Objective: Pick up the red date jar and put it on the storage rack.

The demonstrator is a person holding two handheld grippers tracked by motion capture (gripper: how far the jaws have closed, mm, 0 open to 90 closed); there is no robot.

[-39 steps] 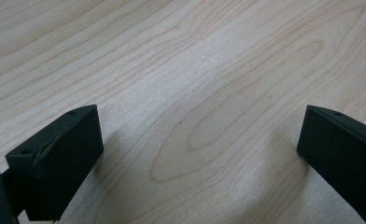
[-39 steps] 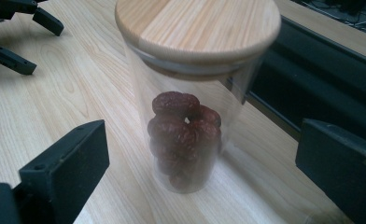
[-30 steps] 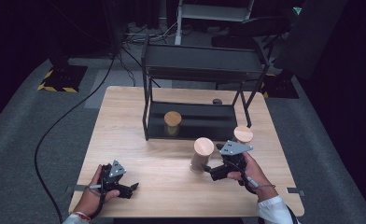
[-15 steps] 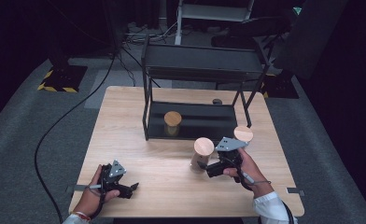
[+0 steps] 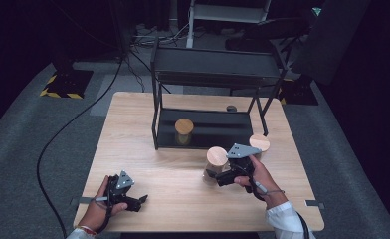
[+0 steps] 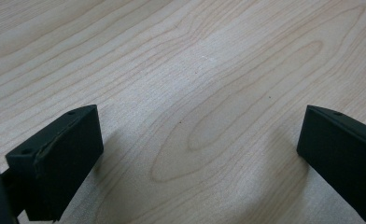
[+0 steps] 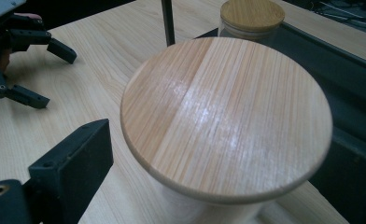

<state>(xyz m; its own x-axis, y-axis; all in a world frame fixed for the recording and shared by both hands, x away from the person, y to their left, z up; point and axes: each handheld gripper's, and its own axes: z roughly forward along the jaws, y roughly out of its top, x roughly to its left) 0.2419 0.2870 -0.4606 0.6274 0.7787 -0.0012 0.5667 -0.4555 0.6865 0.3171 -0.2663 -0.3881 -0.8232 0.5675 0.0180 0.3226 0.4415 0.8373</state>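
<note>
A glass jar with a round wooden lid (image 5: pixel 217 156) stands on the table in front of the rack. My right gripper (image 5: pixel 214 175) is open at its near side, low against the jar's body. In the right gripper view the lid (image 7: pixel 228 116) looms just ahead, one black finger (image 7: pixel 73 161) stands apart to its left, and the other finger is hidden under the lid. A second lidded jar (image 5: pixel 259 143) stands by the rack's right leg, a third (image 5: pixel 184 129) on the lower shelf. My left gripper (image 5: pixel 139 201) rests open on bare wood (image 6: pixel 200 140) near the front left.
A black two-tier metal rack (image 5: pixel 215 67) stands at the back of the wooden table (image 5: pixel 133 139). A small dark object (image 5: pixel 231 108) lies behind the lower shelf. A black cable (image 5: pixel 58 134) runs over the grey floor at the left.
My right gripper has moved left and closer to the jar in front of the rack, so the jar is now between its fingers. The jar and my left gripper have stayed put.
</note>
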